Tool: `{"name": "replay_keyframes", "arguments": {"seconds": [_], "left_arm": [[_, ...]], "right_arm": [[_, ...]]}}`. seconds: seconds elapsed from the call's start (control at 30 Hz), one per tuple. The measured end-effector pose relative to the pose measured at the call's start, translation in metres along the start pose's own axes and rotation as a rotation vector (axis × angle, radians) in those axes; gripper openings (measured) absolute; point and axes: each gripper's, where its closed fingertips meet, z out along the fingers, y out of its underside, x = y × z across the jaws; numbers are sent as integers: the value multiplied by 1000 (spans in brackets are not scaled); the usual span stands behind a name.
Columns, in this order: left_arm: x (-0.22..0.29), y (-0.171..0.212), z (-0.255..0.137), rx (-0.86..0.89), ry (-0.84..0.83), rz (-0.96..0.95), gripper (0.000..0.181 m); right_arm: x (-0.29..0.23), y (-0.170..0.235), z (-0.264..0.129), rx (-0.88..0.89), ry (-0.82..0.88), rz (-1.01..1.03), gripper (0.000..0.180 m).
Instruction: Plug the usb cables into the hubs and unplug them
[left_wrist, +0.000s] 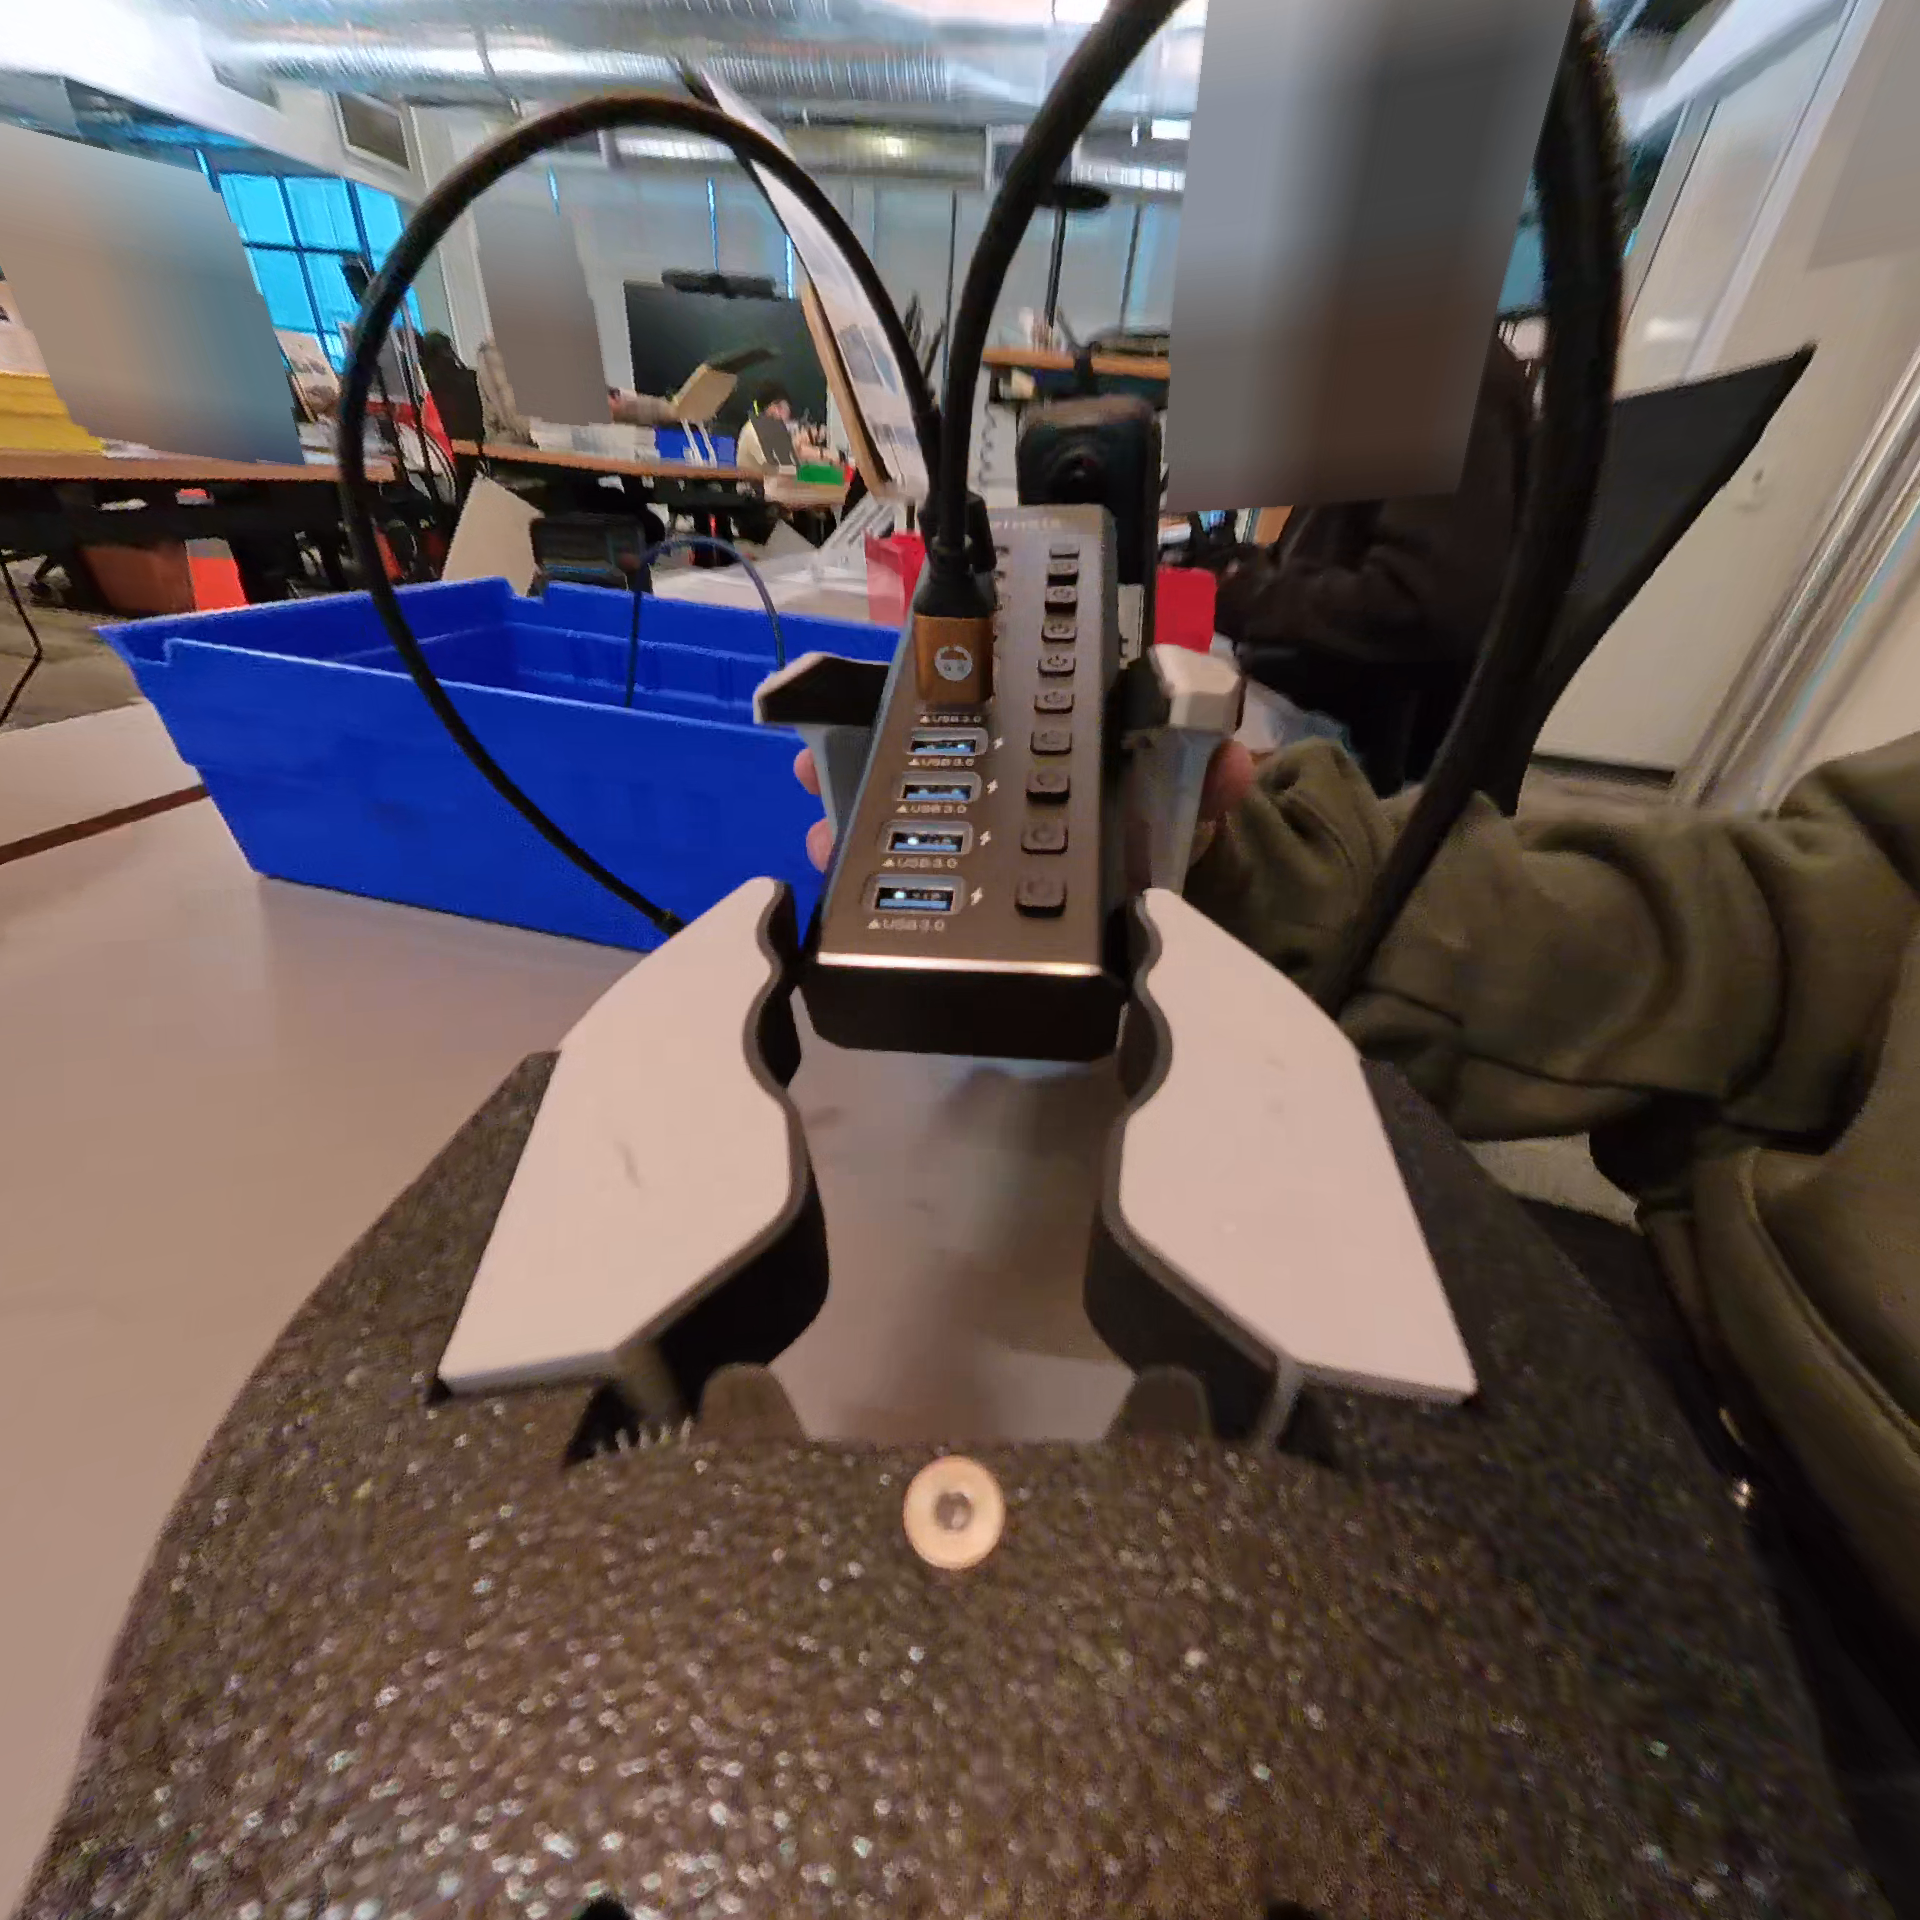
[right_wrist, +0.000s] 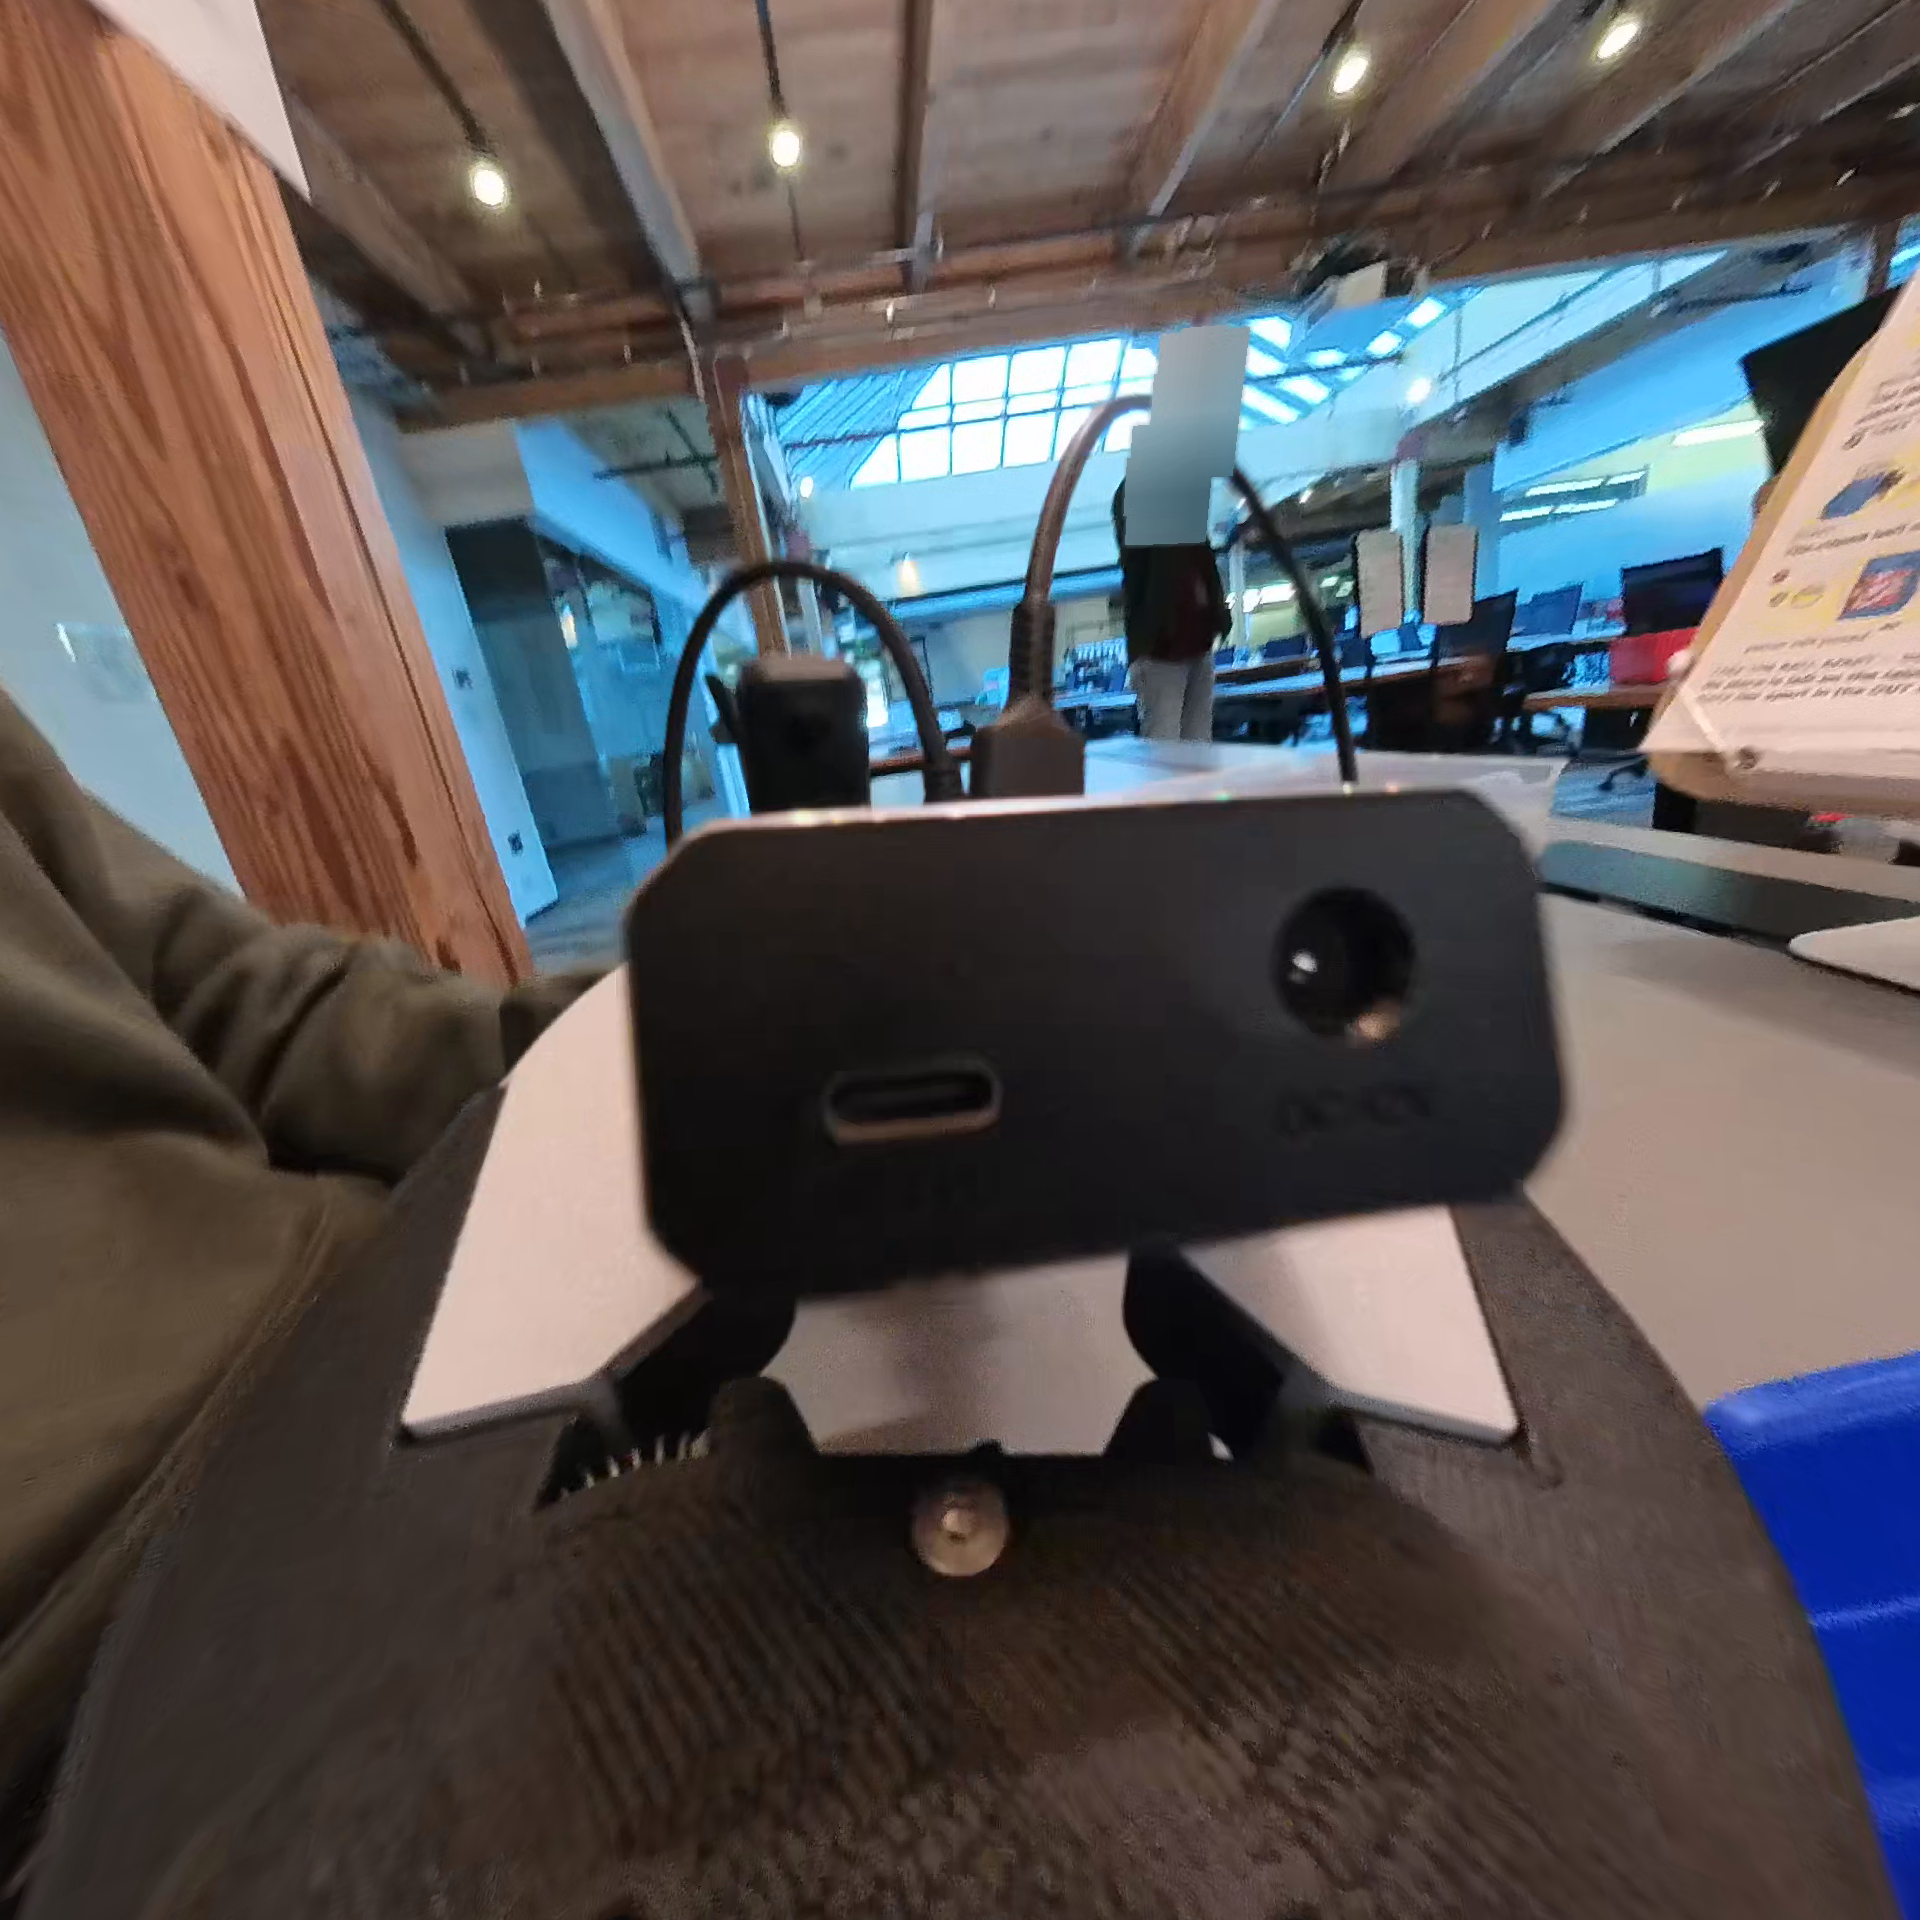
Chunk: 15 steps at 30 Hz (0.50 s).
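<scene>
A black USB hub (left_wrist: 966, 935) with a row of ports and buttons is held in the air over the table. My left gripper (left_wrist: 961, 935) is shut on its near end. A gold USB plug (left_wrist: 951, 655) on a thick black cable (left_wrist: 987, 270) sits in a port farther along. My right gripper (left_wrist: 1008, 696) flanks the hub's far part, with its fingers against the sides. In the right wrist view the hub's end face (right_wrist: 1091, 1039) fills the middle and hides my right gripper's (right_wrist: 1039, 1143) fingertips. The plug (right_wrist: 1023, 748) shows behind it.
A blue bin (left_wrist: 468, 748) stands on the grey table (left_wrist: 208, 1039) at the left. A thin black cable (left_wrist: 358, 468) loops up left of the hub, another (left_wrist: 1569, 520) on the right. An olive sleeve (left_wrist: 1558, 935) reaches in from the right. A propped card (right_wrist: 1818, 582) stands nearby. Spacing between my two grippers at the tips: around 4 cm.
</scene>
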Motion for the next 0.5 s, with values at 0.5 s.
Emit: {"name": "replay_keyframes", "arguments": {"seconds": [0.5], "left_arm": [[9, 26, 8, -183, -38, 31, 59]], "right_arm": [[-14, -43, 36, 69, 94, -18, 77]]}}
